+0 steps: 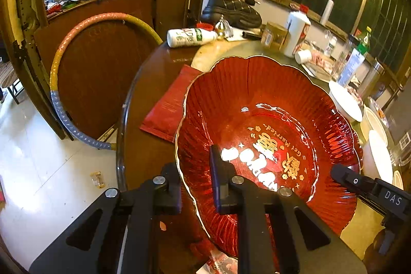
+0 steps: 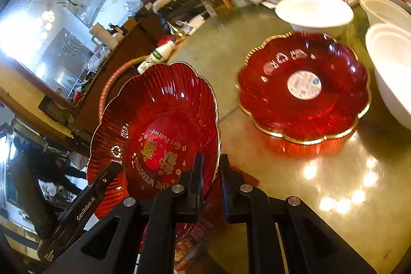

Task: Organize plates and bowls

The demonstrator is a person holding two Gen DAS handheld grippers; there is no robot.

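Note:
A red scalloped plate with a gold rim and gold wedding lettering (image 1: 269, 125) is held tilted above the table by both grippers. My left gripper (image 1: 197, 179) is shut on its near left rim. My right gripper (image 2: 210, 171) is shut on its right rim, where the plate (image 2: 159, 120) stands nearly on edge. The right gripper's finger (image 1: 344, 175) shows at the plate's right rim in the left wrist view. A second red plate with a white sticker (image 2: 305, 89) lies on the table to the right. White bowls (image 2: 314, 12) (image 2: 393, 68) stand behind and beside it.
The round table (image 2: 295, 197) holds a lying white bottle (image 1: 190, 36), a white carton (image 1: 296, 32), a black boot (image 1: 231, 9) and packets at the back. A red mat (image 1: 169, 104) lies near the left edge. A folded table with a hoop (image 1: 87, 73) leans at the left.

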